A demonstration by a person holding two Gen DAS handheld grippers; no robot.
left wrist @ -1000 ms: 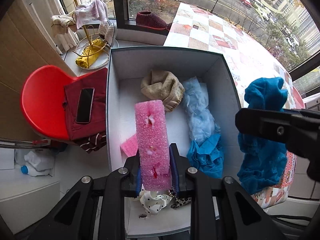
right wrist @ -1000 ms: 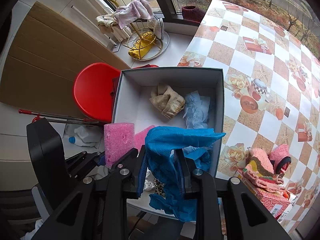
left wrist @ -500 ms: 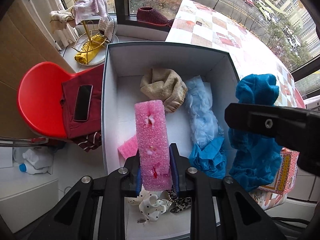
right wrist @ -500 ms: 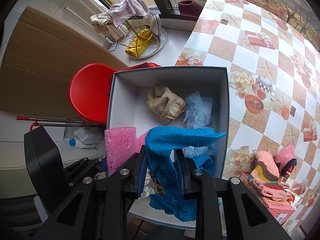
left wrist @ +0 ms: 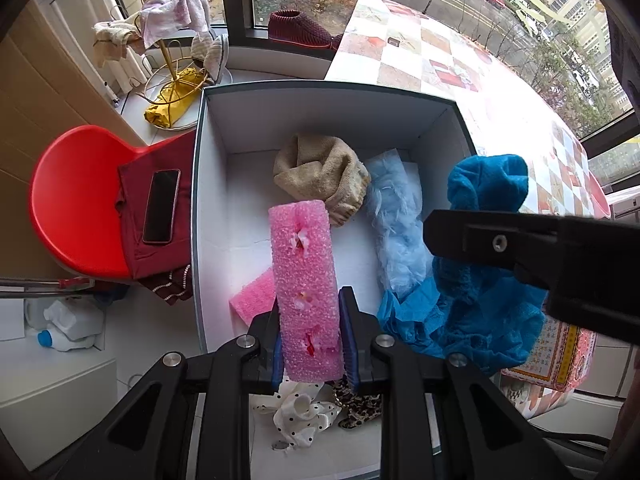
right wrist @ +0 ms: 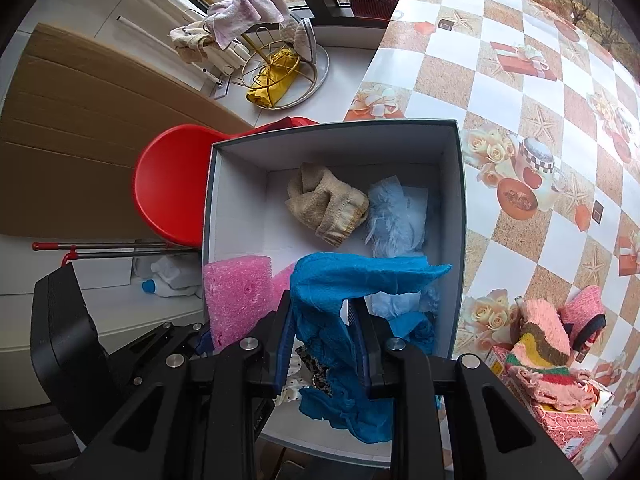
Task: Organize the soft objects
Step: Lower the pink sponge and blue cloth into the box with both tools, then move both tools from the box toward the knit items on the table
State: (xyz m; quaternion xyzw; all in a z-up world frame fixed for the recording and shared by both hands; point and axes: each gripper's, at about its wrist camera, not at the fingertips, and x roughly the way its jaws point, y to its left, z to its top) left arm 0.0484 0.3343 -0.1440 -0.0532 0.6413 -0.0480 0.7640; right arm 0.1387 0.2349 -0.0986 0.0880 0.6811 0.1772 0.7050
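1. Left wrist view: the left gripper (left wrist: 308, 336) holds a pink foam block (left wrist: 305, 280), its fingers narrowed onto the lower end. The block stands out over the white box (left wrist: 320, 120), above the near left part of the box floor.
2. To place it well, I would lower the block toward the bare white floor along the left wall, beside the flat pink sponge (left wrist: 254, 300), and only then let go. Dropped from height, light foam may bounce or tip onto the other pieces.
3. The foam is bubbly and pitted, a long rectangular bar with torn reddish spots. It looks stiff enough to keep its shape in the grip.
4. In the far middle of the box lies a folded beige towel (left wrist: 320, 172); along the right wall a pale blue feathery piece (left wrist: 396, 220), wispy and loose.
5. Right wrist view: the right gripper (right wrist: 322, 340) is clamped on a blue cloth (right wrist: 344, 292), which drapes over and below the fingers, above the near right corner of the box.
6. The cloth is limp terry. It will likely fold as it lands, so it should be lowered until its hanging end rests on the box floor before release, clear of the rim.
7. On the checked tablecloth (right wrist: 520, 80) near the right edge, knitted pink pieces (right wrist: 548, 332) wait on a patterned carton.
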